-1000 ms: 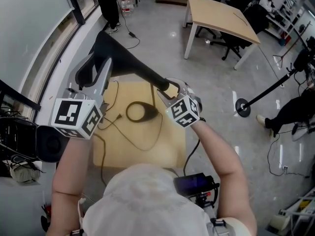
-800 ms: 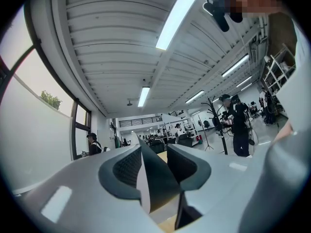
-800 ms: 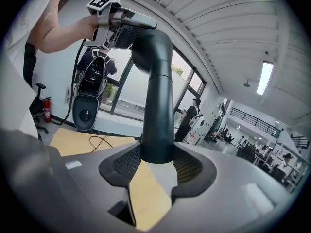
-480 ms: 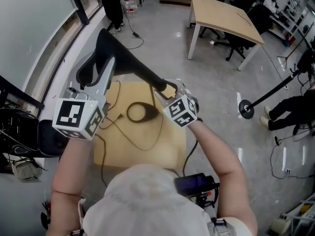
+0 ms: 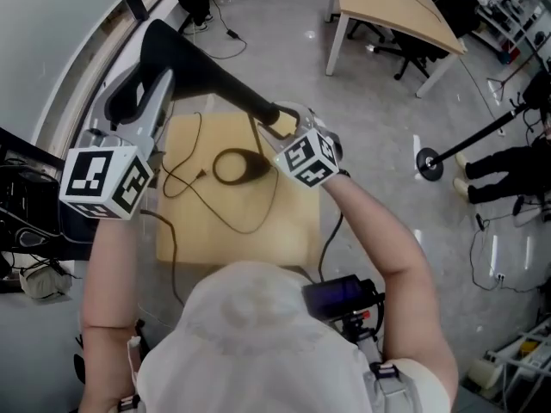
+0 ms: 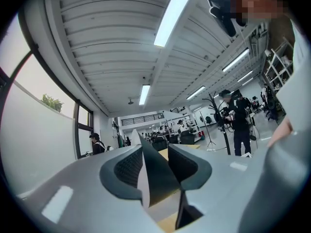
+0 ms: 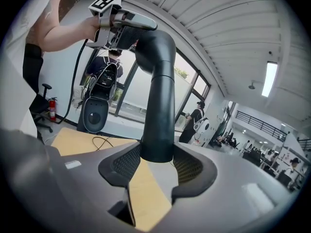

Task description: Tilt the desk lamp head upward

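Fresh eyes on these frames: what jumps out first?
A black lamp rises over the small wooden table, mid-frame in the head view. The left gripper is opening its jaws around the head at top left. The right gripper clamps the arm at centre.

The near strip of the small wooden table (image 5: 258, 243) lies bare, open to a reach from the right, where only floor (image 5: 379, 119) borders it. Farther in, the lamp base (image 5: 234, 169) and its looping cable (image 5: 207, 211) take the middle, the lamp arm (image 5: 219, 80) slants overhead toward the far left, and a dark speaker (image 7: 95, 114) crowds the left edge.
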`<action>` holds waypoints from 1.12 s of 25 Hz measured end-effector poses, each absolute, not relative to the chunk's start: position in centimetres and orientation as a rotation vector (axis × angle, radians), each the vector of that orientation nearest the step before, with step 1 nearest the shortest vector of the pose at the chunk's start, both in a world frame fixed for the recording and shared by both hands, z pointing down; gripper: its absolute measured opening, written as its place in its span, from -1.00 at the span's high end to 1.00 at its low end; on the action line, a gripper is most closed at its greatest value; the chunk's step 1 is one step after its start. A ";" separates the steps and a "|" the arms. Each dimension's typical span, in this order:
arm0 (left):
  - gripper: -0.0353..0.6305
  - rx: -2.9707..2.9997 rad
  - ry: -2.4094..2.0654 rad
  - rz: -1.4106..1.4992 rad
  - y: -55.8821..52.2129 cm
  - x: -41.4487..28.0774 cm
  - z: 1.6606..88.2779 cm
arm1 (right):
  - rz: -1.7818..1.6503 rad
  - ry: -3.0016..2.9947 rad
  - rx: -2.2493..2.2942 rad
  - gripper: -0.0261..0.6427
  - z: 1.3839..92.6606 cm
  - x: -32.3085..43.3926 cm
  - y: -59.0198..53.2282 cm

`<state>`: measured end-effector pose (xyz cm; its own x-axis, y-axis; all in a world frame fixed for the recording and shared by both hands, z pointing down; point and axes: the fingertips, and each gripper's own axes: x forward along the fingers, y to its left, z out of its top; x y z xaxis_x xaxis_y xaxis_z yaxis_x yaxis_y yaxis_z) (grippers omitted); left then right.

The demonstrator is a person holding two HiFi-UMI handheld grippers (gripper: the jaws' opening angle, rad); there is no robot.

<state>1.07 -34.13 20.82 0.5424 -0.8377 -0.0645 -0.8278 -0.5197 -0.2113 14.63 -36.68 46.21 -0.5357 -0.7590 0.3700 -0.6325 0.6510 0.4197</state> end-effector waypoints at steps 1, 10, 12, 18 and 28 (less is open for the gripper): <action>0.44 -2.567 1.413 -0.075 -34.2 1.0 21.0 | -0.336 -2.339 1.073 0.26 46.0 14.7 -36.8; 0.44 -2.620 1.520 -0.062 -31.5 -3.2 23.3 | -0.426 -2.415 0.995 0.25 41.9 12.1 -34.6; 0.46 -2.608 1.524 -0.098 -31.3 -3.1 24.7 | -0.430 -2.434 0.996 0.27 42.2 12.6 -34.2; 0.54 -2.648 1.503 -0.130 -30.4 -1.9 28.4 | -0.404 -2.481 1.032 0.48 42.9 14.2 -33.0; 0.72 -2.750 1.432 -0.108 -26.3 -2.0 32.9 | -0.347 -2.480 1.152 0.67 42.2 16.4 -28.8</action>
<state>-1.96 -26.26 32.85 0.5716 -0.8194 0.0437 -0.8167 -0.5733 -0.0666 16.41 -28.84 42.16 -0.5903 -0.7717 0.2369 -0.6772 0.6331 0.3750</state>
